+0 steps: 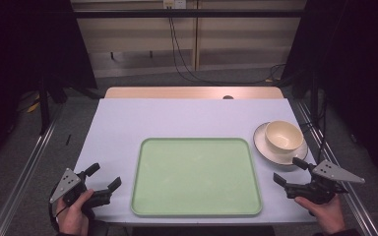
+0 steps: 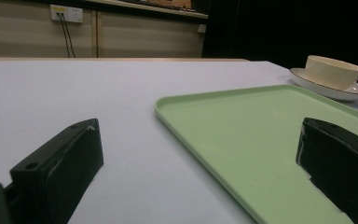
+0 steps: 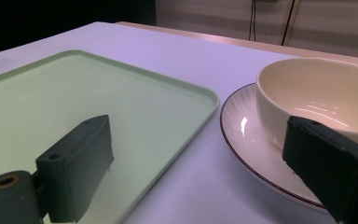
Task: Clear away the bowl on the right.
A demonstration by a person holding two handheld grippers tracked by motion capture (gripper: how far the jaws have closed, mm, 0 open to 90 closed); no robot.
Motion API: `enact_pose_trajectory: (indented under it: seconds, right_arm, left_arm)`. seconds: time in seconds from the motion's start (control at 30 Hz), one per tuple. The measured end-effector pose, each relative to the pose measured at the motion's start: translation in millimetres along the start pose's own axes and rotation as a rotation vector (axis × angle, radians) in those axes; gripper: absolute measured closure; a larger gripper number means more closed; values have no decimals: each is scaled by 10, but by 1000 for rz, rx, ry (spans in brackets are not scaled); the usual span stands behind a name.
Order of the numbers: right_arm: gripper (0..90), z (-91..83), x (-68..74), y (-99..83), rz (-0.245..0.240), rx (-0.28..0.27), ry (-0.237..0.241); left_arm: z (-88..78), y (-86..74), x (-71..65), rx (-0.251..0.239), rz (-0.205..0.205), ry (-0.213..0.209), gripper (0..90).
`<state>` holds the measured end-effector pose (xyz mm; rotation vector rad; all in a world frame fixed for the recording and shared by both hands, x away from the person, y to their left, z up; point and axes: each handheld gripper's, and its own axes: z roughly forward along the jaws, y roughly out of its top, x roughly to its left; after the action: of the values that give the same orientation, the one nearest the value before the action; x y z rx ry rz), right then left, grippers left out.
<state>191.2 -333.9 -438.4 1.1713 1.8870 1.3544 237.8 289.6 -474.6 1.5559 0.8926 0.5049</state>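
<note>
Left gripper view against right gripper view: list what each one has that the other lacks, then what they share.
Left gripper view alone: a wall socket with two plugged cables, and the bowl's outer side from afar. Right gripper view alone: the inside of the cream bowl from close up and the fine ribbing on the plate under it. Shared: the green tray, the bowl on its plate, the pale table, and a pair of open black tongs with nothing between them.

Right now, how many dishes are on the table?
2: a cream bowl sitting on a white plate, at the table's right side beside the green tray. None seem hidden.
</note>
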Motion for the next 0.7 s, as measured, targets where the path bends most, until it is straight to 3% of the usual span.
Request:
enact_pose_trajectory:
  seconds: [0.33, 0.6, 0.7]
  right_arm:
    - [79, 22, 10, 2, 15, 32, 13]
    - [68, 44, 10, -1, -9, 47, 9]
    - [61, 55, -9, 10, -18, 75, 28]
  left_arm:
    - [-11, 2, -15, -3, 5, 5, 5]
    - [-13, 2, -16, -1, 6, 5, 6]
    - [-12, 1, -17, -1, 4, 4, 6]
